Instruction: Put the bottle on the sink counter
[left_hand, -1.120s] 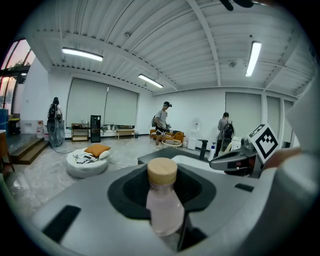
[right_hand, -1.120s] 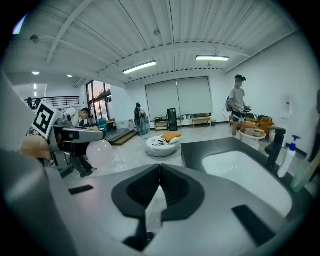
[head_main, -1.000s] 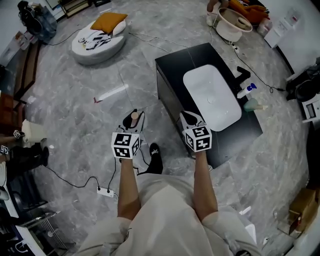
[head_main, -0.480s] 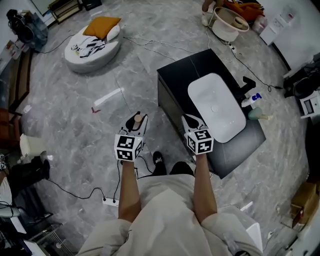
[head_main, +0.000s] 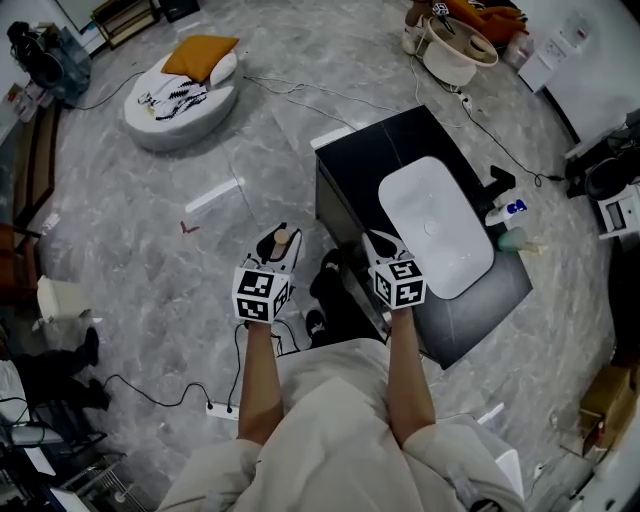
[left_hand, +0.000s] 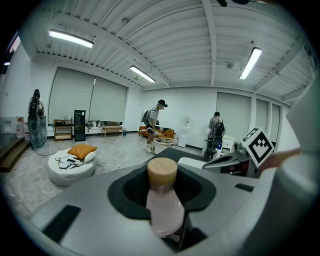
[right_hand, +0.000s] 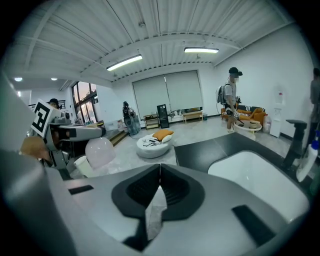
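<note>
Sink counter (head_main: 385, 140) close; bottle (left_hand: 162, 202) upright, pinched btwn L fingers (left_hand: 75, 205); R fingers (right_hand: 225, 200) closed, empty

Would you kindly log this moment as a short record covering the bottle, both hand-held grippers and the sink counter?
bottle: pink, tan cap, held in left hand-held gripper, not yet on counter
left hand-held gripper: shut on bottle, over the floor
right hand-held gripper: shut, empty, by the counter's near edge
counter: black, white basin, dark tap and spray bottle beside basin
</note>
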